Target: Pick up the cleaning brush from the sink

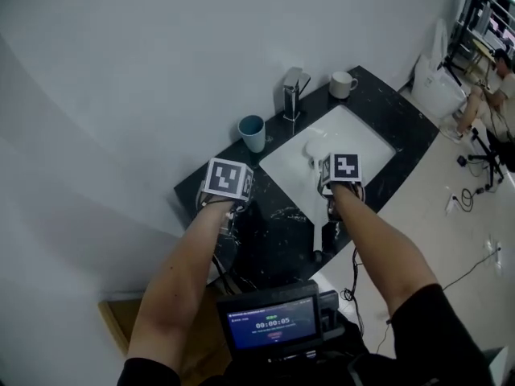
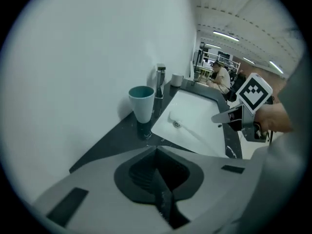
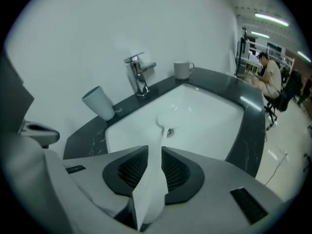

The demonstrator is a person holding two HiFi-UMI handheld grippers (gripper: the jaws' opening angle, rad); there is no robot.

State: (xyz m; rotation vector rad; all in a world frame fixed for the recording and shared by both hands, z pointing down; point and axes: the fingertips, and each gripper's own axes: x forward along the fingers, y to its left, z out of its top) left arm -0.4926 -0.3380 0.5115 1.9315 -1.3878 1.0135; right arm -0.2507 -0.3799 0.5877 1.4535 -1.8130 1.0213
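The cleaning brush (image 3: 152, 172) is white; its handle runs up between the pads of my right gripper (image 3: 151, 179), which is shut on it. The brush's head (image 3: 166, 113) hangs over the white sink (image 3: 209, 126) near the drain. In the head view the brush (image 1: 311, 147) shows as a pale shape over the sink (image 1: 366, 147), just ahead of my right gripper (image 1: 342, 171). My left gripper (image 2: 158, 177) is shut with nothing in it and hovers over the black counter (image 1: 273, 232) left of the basin. It appears in the head view under its marker cube (image 1: 228, 179).
A teal cup (image 1: 252, 132) stands on the counter by the wall, left of the chrome faucet (image 1: 294, 93). A white mug (image 1: 343, 84) sits at the far corner. Cables lie on the floor at the right, where a person (image 1: 491, 87) sits.
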